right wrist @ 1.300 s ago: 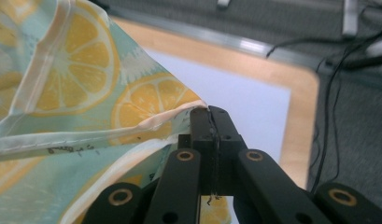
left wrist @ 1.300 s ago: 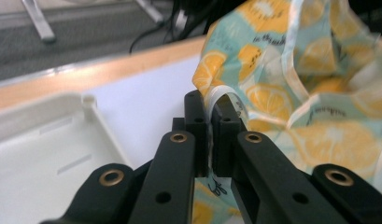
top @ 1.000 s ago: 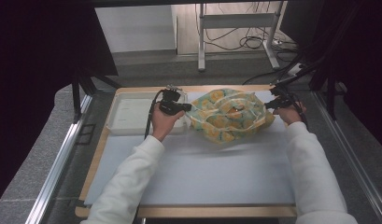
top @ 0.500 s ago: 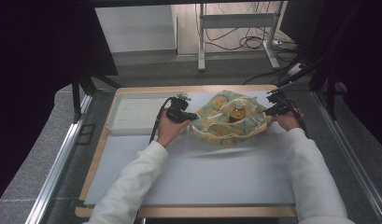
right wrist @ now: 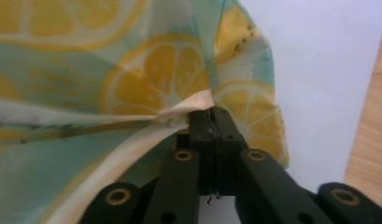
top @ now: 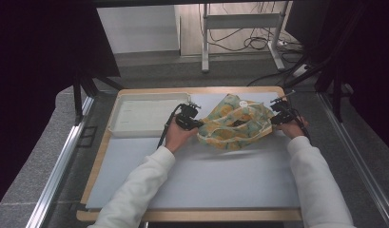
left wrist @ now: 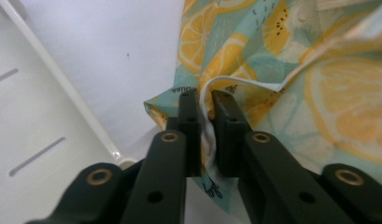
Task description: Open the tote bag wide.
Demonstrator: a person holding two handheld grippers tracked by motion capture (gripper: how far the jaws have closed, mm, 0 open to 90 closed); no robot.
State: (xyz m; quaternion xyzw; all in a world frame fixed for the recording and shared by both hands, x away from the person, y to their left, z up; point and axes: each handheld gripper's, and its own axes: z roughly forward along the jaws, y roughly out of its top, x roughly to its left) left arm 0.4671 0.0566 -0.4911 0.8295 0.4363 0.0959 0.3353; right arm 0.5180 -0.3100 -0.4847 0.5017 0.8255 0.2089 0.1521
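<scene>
Small dark print on hem of lemon-print cloth [left wrist: 291, 70], just left of left claw [left wrist: 205, 100] tips: too blurred to read. Another dark scribble-like mark on same cloth below claw tips, also illegible. No other readable text, label, brand or number.

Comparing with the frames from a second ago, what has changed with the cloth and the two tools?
Both tools, left tool and right tool, have come down, lowering the lemon-print cloth toward the white mat. Their jaws have just been opening: the left now stand slightly apart around the cloth's edge, the right look nearly shut on it. The white tray stayed put.
</scene>
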